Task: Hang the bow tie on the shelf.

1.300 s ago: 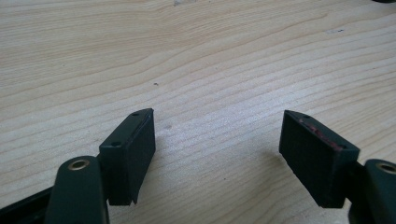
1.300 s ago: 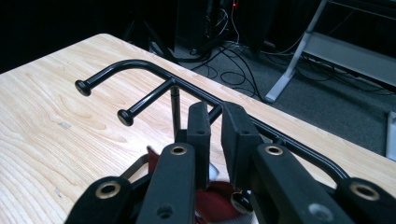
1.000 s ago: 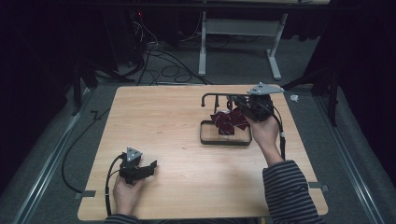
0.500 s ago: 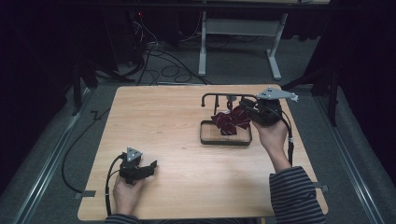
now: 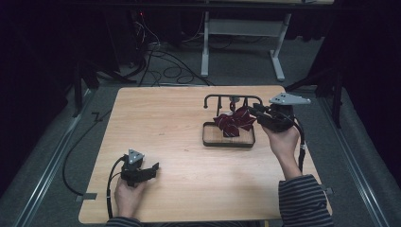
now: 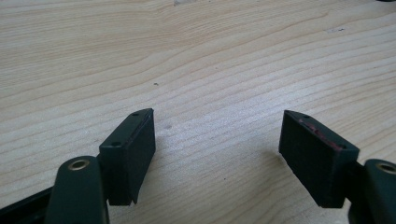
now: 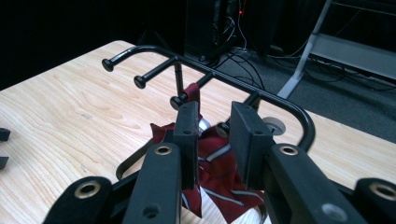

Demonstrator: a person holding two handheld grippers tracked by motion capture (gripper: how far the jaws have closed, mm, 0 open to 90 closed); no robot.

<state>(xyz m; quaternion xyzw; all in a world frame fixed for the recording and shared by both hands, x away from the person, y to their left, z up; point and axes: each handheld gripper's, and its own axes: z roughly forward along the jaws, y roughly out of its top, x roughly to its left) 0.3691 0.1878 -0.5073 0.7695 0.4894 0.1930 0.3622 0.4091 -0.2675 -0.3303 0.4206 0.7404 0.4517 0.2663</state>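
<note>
On the far right part of the wooden bench stands a small black rack with a row of pegs on a bent bar, and under it a dark tray. A dark red cloth with pale stripes (it looks like a tie or a scarf) is draped from one peg and falls into the tray, probably so that it hangs there and does not slip onto the bench.

The right claw is just beside the cloth, on its right side in the high view, pointing at it. In the right gripper view the two jaws stand partly open with a narrow gap; the cloth shows behind and below them, but the pads do not press on it. The jaws have just been opening, so I judge the cloth is being let go and left on its peg.

The left claw rests low on the near left part of the bench, well apart from the rack. Its jaws are wide open with only bare wood between them; it seems to wait, out of the way of the other hand.
</note>
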